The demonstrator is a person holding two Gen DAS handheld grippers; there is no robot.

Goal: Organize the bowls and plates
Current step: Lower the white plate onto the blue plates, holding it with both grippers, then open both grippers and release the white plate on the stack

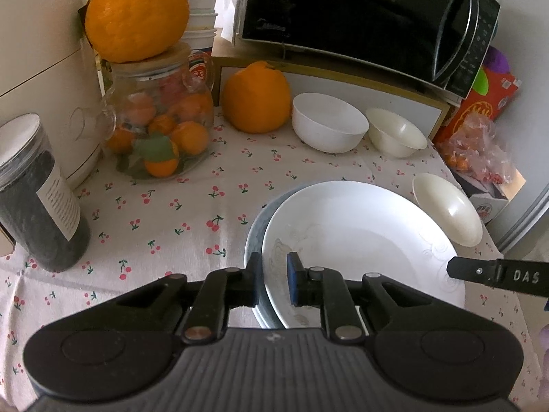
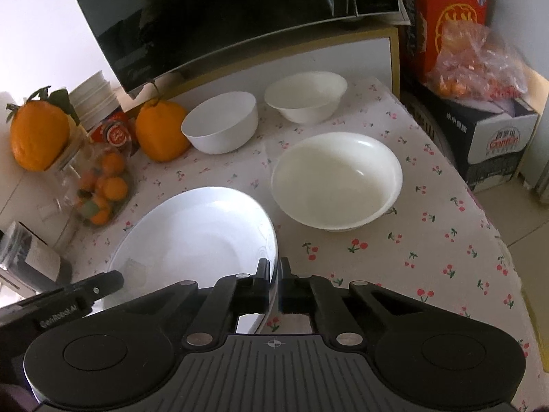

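A white plate (image 1: 360, 237) lies on a second, greyish plate (image 1: 252, 240) on the cherry-print tablecloth. My left gripper (image 1: 274, 274) straddles the plates' left rim with a gap between pads and rim. My right gripper (image 2: 274, 274) is shut on the white plate's (image 2: 195, 230) right rim; it shows as a black finger in the left wrist view (image 1: 497, 274). Three bowls stand behind: a white bowl (image 2: 221, 122), a cream bowl (image 2: 305, 96) and a wide cream bowl (image 2: 338, 180) nearest the plate.
A microwave (image 2: 219, 17) sits on a shelf at the back. A large orange (image 1: 255, 98), a glass jar of oranges (image 1: 161, 127), a dark canister (image 1: 37, 199) and a white appliance (image 1: 41, 68) stand left. A red box (image 2: 449, 17) and bagged fruit (image 2: 477, 61) stand right.
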